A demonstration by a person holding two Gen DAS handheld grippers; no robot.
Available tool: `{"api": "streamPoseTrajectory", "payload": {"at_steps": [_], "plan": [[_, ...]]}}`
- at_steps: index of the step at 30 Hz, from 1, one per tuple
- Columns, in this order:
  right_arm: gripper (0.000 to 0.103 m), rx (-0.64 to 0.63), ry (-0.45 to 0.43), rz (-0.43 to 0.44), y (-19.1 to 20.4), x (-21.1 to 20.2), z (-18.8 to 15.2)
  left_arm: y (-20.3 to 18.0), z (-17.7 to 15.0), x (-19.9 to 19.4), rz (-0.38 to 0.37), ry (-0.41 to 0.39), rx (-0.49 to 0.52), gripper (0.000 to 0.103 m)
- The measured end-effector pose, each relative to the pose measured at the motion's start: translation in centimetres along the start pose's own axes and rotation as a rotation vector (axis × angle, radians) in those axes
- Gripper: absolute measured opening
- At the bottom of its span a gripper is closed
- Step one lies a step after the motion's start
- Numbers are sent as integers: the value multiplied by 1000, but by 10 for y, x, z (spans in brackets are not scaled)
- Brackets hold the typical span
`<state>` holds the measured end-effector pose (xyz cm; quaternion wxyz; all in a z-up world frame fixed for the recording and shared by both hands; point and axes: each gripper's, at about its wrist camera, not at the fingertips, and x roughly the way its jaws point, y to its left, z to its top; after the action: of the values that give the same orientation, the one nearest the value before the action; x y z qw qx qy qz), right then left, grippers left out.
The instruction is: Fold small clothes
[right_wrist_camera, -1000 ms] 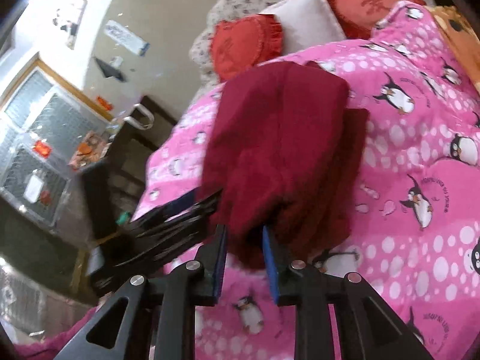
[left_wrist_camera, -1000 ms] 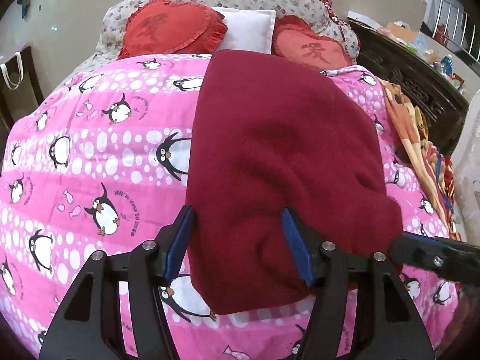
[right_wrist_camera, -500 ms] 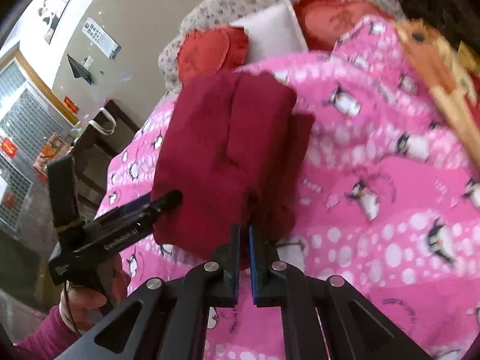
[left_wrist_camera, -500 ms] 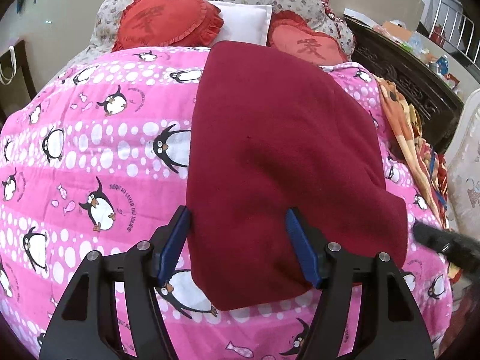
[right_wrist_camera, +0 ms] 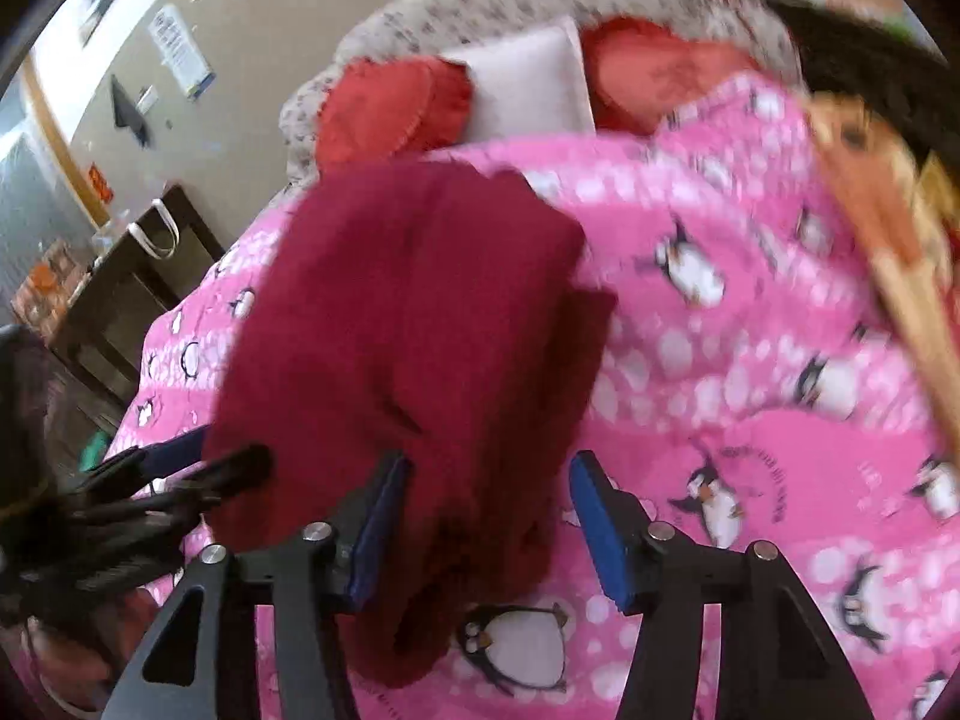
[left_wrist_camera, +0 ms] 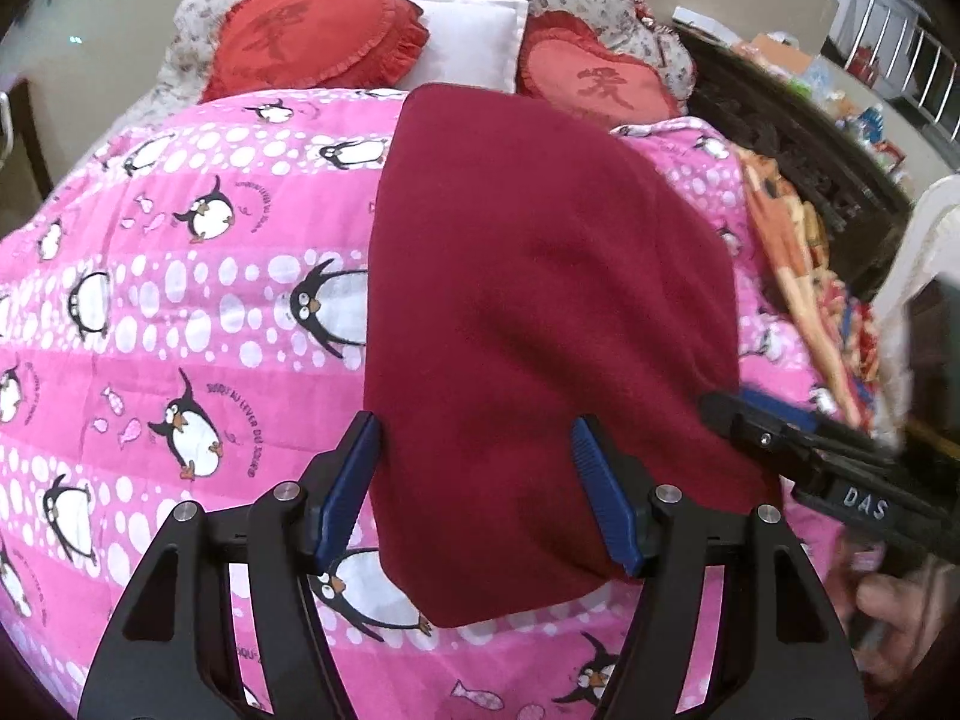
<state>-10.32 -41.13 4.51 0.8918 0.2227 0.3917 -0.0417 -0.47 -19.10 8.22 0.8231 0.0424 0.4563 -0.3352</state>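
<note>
pink penguin quilt [left_wrist_camera: 180, 300] on bed, maroon garment [left_wrist_camera: 540, 312] flat, left gripper [left_wrist_camera: 480, 480] and right gripper [right_wrist_camera: 489, 516] both spread, beige wall [right_wrist_camera: 288, 30]

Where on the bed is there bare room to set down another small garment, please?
The pink penguin quilt lies bare left of the dark red garment, below the heart cushions. The right is crowded: orange cloth along the edge.

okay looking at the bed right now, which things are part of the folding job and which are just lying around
Part of the job:
- dark red garment, lying folded on the pink penguin quilt
- left tongs, open
- right tongs, open

Just lying about:
- two red heart cushions
- white pillow
- orange patterned cloth at the quilt's edge
</note>
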Motion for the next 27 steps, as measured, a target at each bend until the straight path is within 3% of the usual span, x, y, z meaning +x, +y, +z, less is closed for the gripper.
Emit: {"api": "streamPoseTrajectory", "payload": {"at_steps": [2,5,8,14,18,21,27], "plan": [[62,70,-42,90,-15,-9,-1,10,8,-5,-42,-27,-20,67],[65,74,-83,153,-22,-12,1,20,17,0,-92,-16,-48,77],[68,85,-70,197,-28,-1,6,27,22,15,-169,33,-88,77],[71,136,-46,302,-37,23,15,35,22,43,-246,75,-132,82],[83,79,-68,300,-28,29,20,35,24,54,-286,82,-142,85],[84,57,-82,293,-24,34,26,31,28,59,-282,82,-139,91],[82,-26,-93,252,-13,45,35,25,34,69,-291,86,-145,92]]}}
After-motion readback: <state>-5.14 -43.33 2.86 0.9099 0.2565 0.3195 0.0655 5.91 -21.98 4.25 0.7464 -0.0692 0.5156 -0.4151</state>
